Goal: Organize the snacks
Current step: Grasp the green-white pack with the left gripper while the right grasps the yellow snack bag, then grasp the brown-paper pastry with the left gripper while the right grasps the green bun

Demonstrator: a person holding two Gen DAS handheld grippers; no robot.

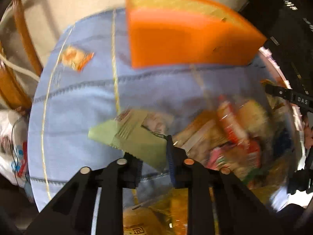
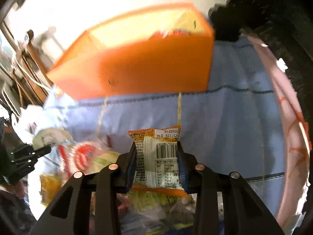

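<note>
Snack in right jaws: we see an orange-edged packet (image 2: 156, 156) with a barcode face, clamped between the jaws of the right gripper (image 2: 156, 156), its top edge poking out past the tips.
Snack in left jaws: we see a pale green packet (image 1: 135, 139) pinched by one corner in the left gripper (image 1: 154, 160), the rest of it jutting out to the left over the blue cloth (image 1: 78, 105).
Handling: we judge both packets light, soft and crinkly, with slick film. A corner pinch like the left one may let the packet swing or slip; a hold across the body, as on the right, looks safer. The contents could crush under a hard squeeze.
Snack pile: we note a loose heap of wrappers (image 1: 234, 133) on the cloth-covered tabletop, just beside both grippers.
Stray packet: we see one small orange packet (image 1: 76, 58) lying apart on the cloth, well away from the heap.
Orange box: we see an open-topped orange box (image 2: 137, 62) standing at the far side of the cloth, likely where the snacks go.
Hard to read: both views are smeared with blur, so we cannot name the snacks in the heap. Most of the box's inside is hidden. The green packet's print is illegible. The table's far edge is cut off.
</note>
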